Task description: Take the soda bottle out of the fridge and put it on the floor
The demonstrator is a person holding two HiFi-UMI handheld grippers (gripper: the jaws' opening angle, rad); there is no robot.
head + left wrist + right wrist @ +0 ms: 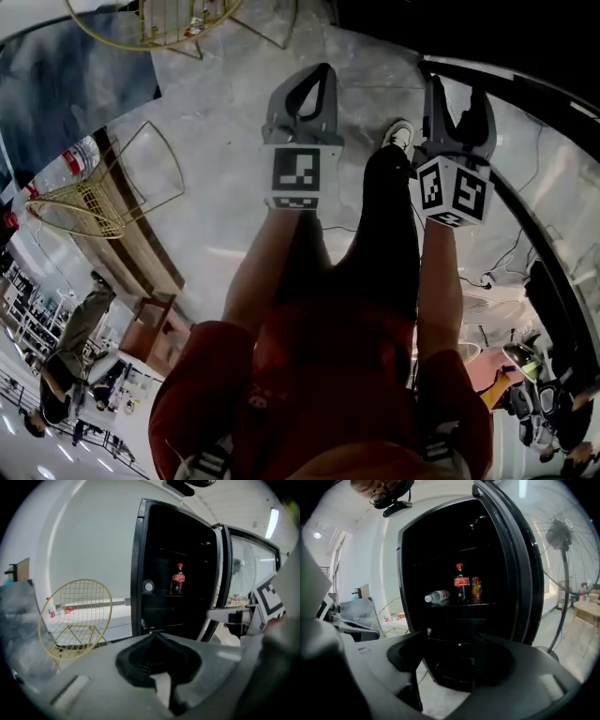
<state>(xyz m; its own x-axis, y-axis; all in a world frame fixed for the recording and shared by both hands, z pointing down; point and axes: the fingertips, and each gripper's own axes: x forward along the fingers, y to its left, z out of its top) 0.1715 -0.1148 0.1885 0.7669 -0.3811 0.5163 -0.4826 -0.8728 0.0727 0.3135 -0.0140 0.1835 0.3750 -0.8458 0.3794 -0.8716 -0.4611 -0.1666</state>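
The soda bottle (461, 584), dark with a red cap and red label, stands upright on a shelf inside the open black fridge (454, 620). The left gripper view also shows the bottle (178, 579). Both grippers are held in front of the fridge, well short of it. My right gripper (445, 653) is open, nothing between its jaws, and the fridge's lower shelves show through the gap. My left gripper (154, 637) is shut and empty, its tips meeting. From the head view the left gripper (314, 80) and the right gripper (459, 98) hang over the grey floor.
An orange can (476, 588) stands right of the soda bottle and a clear water bottle (437, 596) lies to its left. The fridge door (520, 564) is swung open to the right. A standing fan (560, 531) is beyond it. A yellow wire chair (77, 618) sits left of the fridge.
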